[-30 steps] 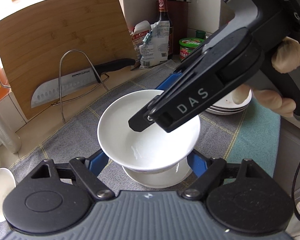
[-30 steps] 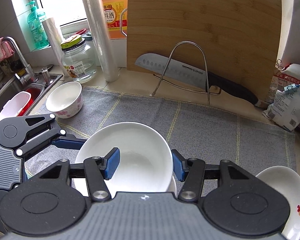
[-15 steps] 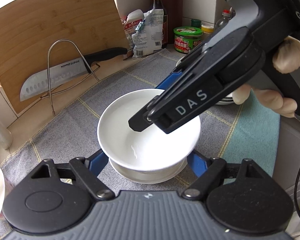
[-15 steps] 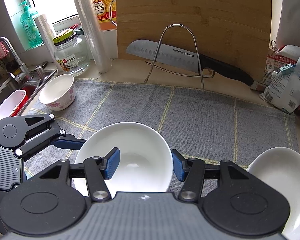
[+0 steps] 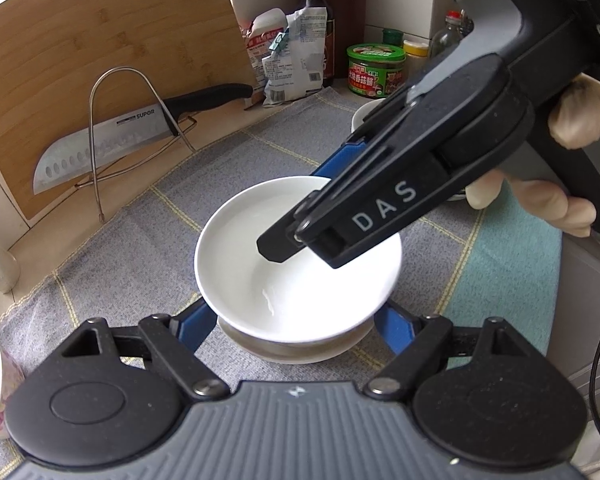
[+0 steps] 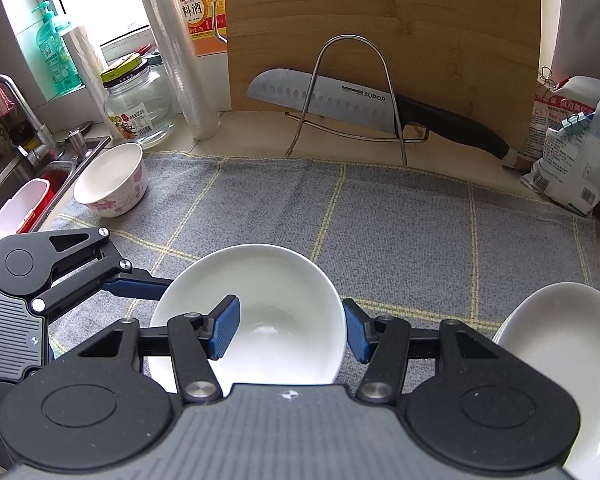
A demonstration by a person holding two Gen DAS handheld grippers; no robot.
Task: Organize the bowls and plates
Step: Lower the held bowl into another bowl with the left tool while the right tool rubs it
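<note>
right gripper (image 6: 290, 330): clamped on plain white ceramic bowl (image 6: 260, 280) rim
left gripper (image 5: 292, 326): spread wide, bowl flanked, contact unclear

Right gripper (image 6: 290, 330) clamped (angled down); left gripper (image 5: 296, 320) parted.

Ahead of you, daylight pours through the bright window (image 6: 96, 0) above the steel sink (image 6: 40, 168); a tall bamboo cutting board (image 6: 380, 20) leans against the pale wall, behind the grey checked cloth (image 6: 420, 220).
</note>
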